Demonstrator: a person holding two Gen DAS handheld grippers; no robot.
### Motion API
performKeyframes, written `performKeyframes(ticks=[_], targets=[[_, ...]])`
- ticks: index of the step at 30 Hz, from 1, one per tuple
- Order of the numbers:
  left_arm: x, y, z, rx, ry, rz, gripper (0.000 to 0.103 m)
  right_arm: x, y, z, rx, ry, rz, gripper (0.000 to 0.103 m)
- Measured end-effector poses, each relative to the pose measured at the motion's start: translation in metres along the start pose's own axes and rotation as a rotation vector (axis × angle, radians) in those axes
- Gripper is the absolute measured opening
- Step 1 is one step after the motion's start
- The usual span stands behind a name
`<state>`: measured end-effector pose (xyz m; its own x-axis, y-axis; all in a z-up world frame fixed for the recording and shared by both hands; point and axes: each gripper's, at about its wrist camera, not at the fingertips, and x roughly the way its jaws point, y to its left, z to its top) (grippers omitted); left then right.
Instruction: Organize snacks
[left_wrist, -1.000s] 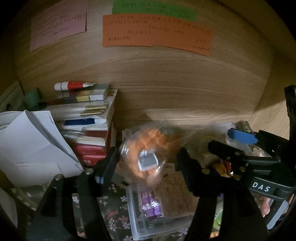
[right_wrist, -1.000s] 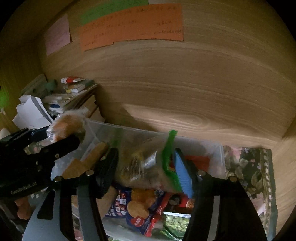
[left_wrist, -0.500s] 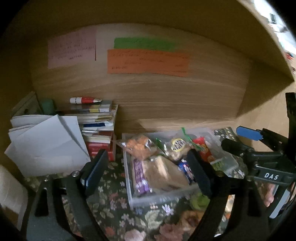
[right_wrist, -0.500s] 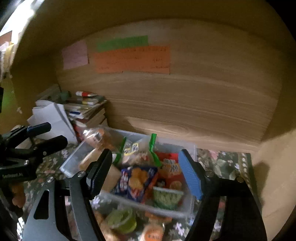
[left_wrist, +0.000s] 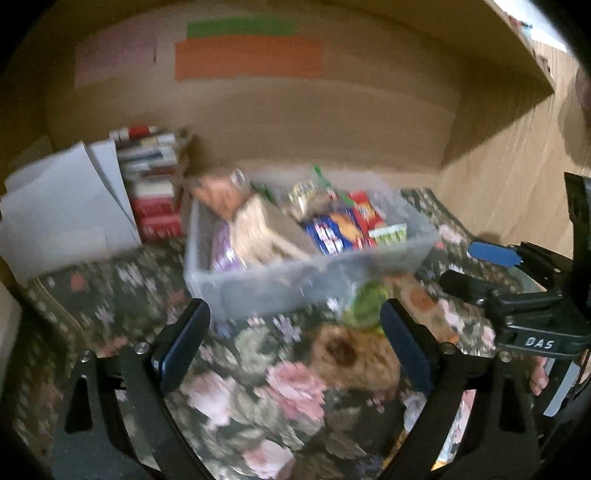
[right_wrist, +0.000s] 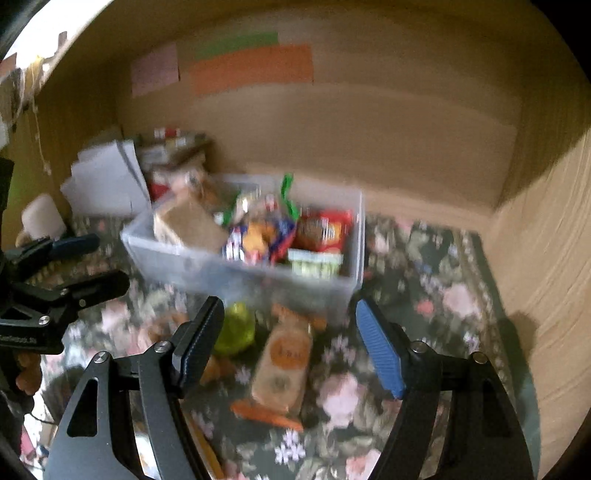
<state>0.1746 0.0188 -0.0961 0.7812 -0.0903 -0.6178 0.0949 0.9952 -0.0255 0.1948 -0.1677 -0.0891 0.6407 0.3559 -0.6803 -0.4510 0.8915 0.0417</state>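
A clear plastic bin full of snack packs stands on a floral cloth at the back of a wooden alcove. In front of it lie loose snacks: a green pack, a brown cookie pack and an orange-labelled pack. My left gripper is open and empty, held back from the bin. My right gripper is open and empty above the loose packs. Both views are blurred.
A stack of books and white papers stand left of the bin. Coloured paper notes hang on the wooden back wall. A wooden side wall closes the right side.
Both grippers let go of their snack bags into the bin, opened, and pulled back. The bin now looks smaller and farther, and loose snacks in front of it have come into view.
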Motion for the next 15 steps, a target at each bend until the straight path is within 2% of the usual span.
performKeyframes(ticks=[7, 9, 12, 15], targets=[[0.015, -0.011, -0.018, -0.031, 0.066, -0.041, 0.094, 0.038, -0.003, -0.02, 0.013, 0.132, 0.026, 0.07], [0.02, -0.015, -0.021, -0.032, 0.085, -0.064, 0.094, 0.046, -0.004, -0.025, 0.017, 0.166, 0.033, 0.063], [0.03, -0.021, -0.025, -0.029, 0.12, -0.079, 0.094, 0.054, -0.003, -0.029, 0.018, 0.204, 0.054, 0.046], [0.038, -0.027, -0.027, -0.01, 0.136, -0.077, 0.094, 0.051, -0.003, -0.031, 0.012, 0.199, 0.047, 0.035]])
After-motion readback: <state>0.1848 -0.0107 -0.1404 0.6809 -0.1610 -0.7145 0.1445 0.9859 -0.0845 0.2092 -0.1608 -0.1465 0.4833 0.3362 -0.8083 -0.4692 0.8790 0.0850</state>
